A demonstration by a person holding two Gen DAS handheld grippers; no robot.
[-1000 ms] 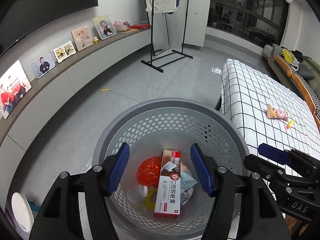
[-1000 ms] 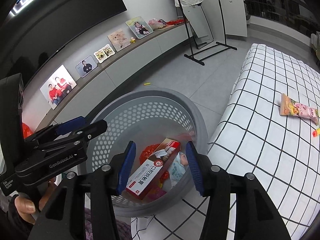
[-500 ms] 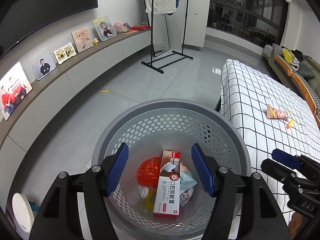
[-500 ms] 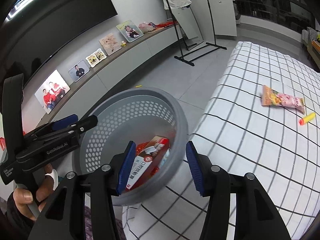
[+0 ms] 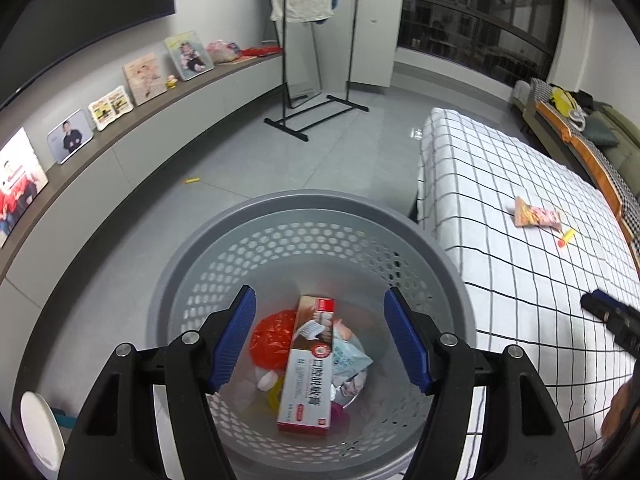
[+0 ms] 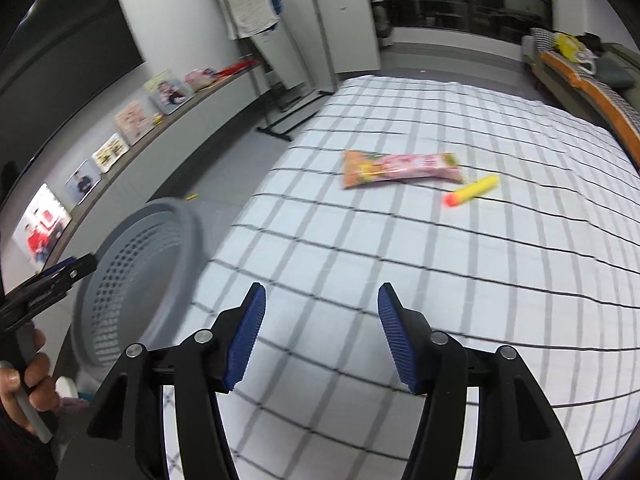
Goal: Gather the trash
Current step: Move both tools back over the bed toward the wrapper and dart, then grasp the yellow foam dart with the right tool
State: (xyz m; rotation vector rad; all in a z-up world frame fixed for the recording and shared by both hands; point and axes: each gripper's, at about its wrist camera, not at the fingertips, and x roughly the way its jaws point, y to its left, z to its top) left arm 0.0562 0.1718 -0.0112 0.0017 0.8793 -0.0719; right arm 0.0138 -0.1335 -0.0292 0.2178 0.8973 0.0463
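Both claws agape: left claw (image 5: 316, 336), right claw (image 6: 319, 334).

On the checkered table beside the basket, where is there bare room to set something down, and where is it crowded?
The checkered table is bare from the right gripper up to the snack wrapper, and along the edge by the grey basket. Only the wrapper and yellow foam dart crowd the far middle. The basket's floor is piled around the toothpaste box.

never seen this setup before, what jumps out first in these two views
In the left wrist view, the grey perforated basket fills the foreground below the open left gripper, with a red and white toothpaste box on top of the trash in it. In the right wrist view, the open right gripper faces a checked bedsheet where a pink snack wrapper and a yellow foam dart lie close together.
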